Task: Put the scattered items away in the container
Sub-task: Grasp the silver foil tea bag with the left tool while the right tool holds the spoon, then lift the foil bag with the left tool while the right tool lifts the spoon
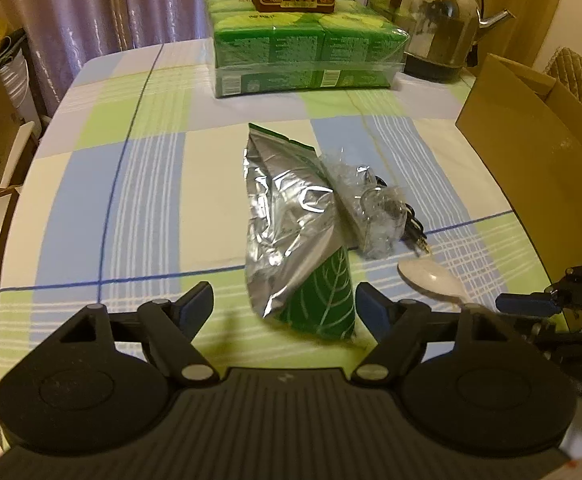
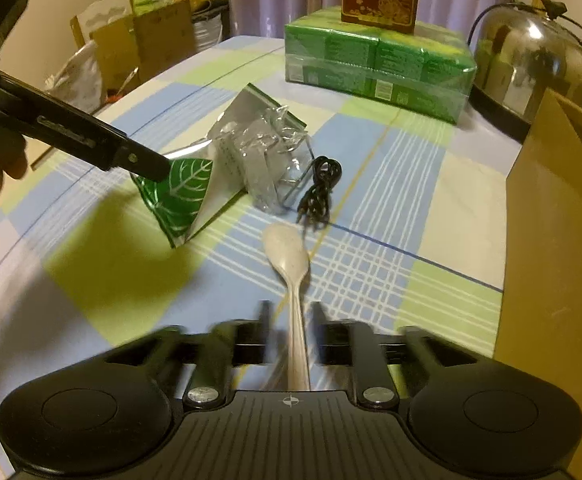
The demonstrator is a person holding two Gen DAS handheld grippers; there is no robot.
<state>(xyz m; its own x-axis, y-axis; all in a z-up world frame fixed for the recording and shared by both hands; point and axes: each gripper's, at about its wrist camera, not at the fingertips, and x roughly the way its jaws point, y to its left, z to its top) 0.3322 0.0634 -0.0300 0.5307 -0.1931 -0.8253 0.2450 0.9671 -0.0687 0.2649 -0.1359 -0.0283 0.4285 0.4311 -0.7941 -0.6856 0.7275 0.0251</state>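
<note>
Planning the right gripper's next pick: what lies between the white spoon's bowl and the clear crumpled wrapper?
A coiled black cable, in the right wrist view.

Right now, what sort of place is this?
Likely a home dining room: a checked tablecloth, a steel kettle beside packed tissues, curtains behind and cardboard boxes at the wall.

1. The tablecloth [image 1: 151, 184] is checked in pale blue, lime green and cream, with thin dark blue lines.
2. The foil pouch [image 1: 291, 216] is silver, with a white-veined green leaf print.
3. The spoon [image 2: 287, 256] is off-white.
4. The cable [image 2: 319, 192] is black.
5. The cardboard box [image 2: 551, 240] is plain brown.
</note>
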